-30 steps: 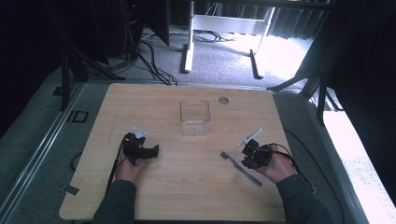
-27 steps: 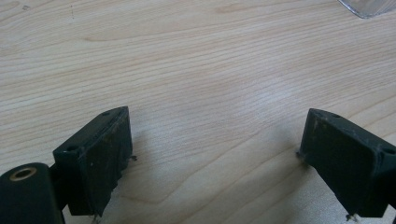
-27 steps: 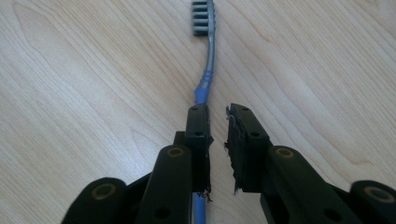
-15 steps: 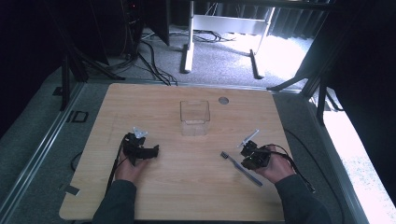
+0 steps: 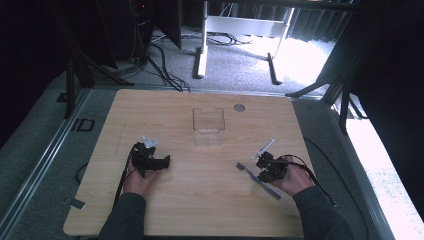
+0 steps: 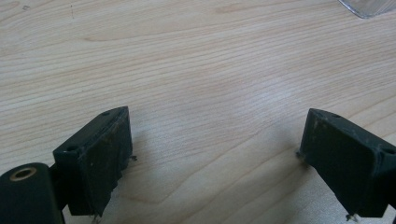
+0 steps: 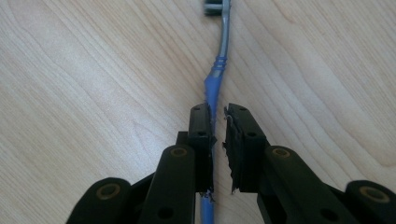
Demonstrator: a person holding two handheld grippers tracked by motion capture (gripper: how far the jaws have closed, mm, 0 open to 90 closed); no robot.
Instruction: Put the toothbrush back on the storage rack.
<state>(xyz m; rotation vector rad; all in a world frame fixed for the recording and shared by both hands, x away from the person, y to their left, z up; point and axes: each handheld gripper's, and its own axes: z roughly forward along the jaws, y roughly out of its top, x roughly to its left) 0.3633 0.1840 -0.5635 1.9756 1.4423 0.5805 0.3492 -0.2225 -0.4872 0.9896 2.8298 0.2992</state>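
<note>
A blue toothbrush (image 7: 219,60) lies flat on the wooden table (image 5: 200,200), its bristled head (image 5: 240,165) pointing away from the person's right hand. My right gripper (image 7: 217,109) has just been closing, and its jaws now pinch the blue handle between them. From above, the right gripper (image 5: 265,169) sits over the toothbrush (image 5: 272,191) at the table's right front. My left gripper (image 6: 215,126) is wide open over bare wood with nothing between its jaws. In the high view the left gripper (image 5: 162,161) rests at the left front.
A clear plastic box (image 5: 208,125) stands upright at the table's middle back; its corner (image 6: 369,7) shows ahead of the left gripper. A round grommet (image 5: 239,107) sits behind it. Cables and stand legs lie on the floor beyond the far edge.
The right hand has shifted slightly over the toothbrush handle. The left hand and the clear box have kept still.
</note>
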